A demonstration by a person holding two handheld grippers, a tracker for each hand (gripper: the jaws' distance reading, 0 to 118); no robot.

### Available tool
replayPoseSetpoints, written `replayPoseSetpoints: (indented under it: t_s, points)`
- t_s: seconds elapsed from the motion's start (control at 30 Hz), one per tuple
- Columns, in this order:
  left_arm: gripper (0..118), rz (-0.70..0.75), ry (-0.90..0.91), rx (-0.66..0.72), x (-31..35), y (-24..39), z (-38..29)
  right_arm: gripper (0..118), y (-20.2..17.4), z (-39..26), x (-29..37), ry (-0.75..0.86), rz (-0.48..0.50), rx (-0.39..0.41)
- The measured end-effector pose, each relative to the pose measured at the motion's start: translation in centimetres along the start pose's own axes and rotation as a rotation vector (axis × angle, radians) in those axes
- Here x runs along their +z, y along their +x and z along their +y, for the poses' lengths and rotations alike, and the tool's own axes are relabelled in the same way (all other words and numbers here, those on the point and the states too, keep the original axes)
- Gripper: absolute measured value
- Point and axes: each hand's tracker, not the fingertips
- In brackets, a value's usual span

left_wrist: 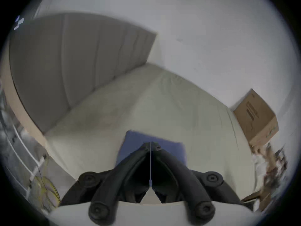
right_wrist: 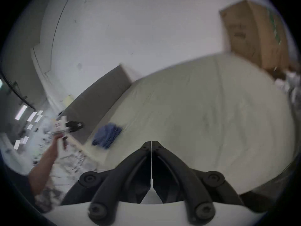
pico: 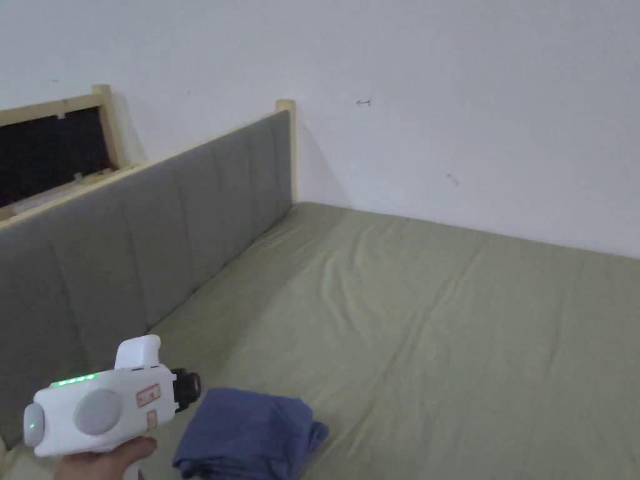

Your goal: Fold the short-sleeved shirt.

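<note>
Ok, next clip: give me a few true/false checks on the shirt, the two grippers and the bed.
1. The blue shirt lies bunched on the green bed sheet. True.
2. The left gripper is clamped on the shirt. False: its jaws are shut on nothing, above the shirt.
3. The right gripper has its jaws closed. True.
4. A cardboard box lies on top of the shirt. False: it stands at the bed's far end.
</note>
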Motion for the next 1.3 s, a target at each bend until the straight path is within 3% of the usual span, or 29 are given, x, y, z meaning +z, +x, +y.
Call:
replayPoseSetpoints:
  t_s: [0.13,0.27,0.33,0.6,0.73,0.87,0.97,1.1,1.2,1.27,1.3]
  points:
    - [1,-0.072,0.231,-0.186,4.2,11.5,1.1,0,-0.8,7.7,2.3,0.234,-0.152,0.071]
    - [1,-0.207,0.358,-0.26,8.8,21.7,2.0,0,-2.4,13.3,5.1,0.407,-0.36,0.257]
    - [1,-0.217,0.415,-0.278,11.9,26.1,1.6,0,-2.6,14.3,6.7,0.471,-0.414,0.269]
    - [1,-0.193,0.473,-0.427,15.2,32.4,0.2,0,-2.3,14.6,9.1,0.491,-0.432,0.323]
    - [1,-0.202,0.474,-0.436,15.5,32.7,0.6,0,-1.8,15.4,9.2,0.5,-0.371,0.243]
    - [1,-0.218,0.465,-0.423,15.8,32.4,0.7,1,-2.8,15.5,9.0,0.499,-0.37,0.271]
    - [3,-0.213,0.468,-0.434,16.2,32.6,0.4,12,-3.4,15.4,8.7,0.492,-0.354,0.289]
    - [19,-0.229,0.469,-0.431,16.6,32.9,0.5,34,-3.9,15.4,8.2,0.48,-0.348,0.295]
    - [39,-0.233,0.471,-0.438,16.7,33.1,0.5,68,-4.3,15.2,8.2,0.467,-0.352,0.309]
    - [62,-0.237,0.47,-0.438,16.5,33.3,0.4,81,-4.1,15.2,8.0,0.463,-0.353,0.316]
    - [65,-0.241,0.47,-0.439,16.5,33.3,0.4,83,-4.1,15.2,8.0,0.464,-0.354,0.317]
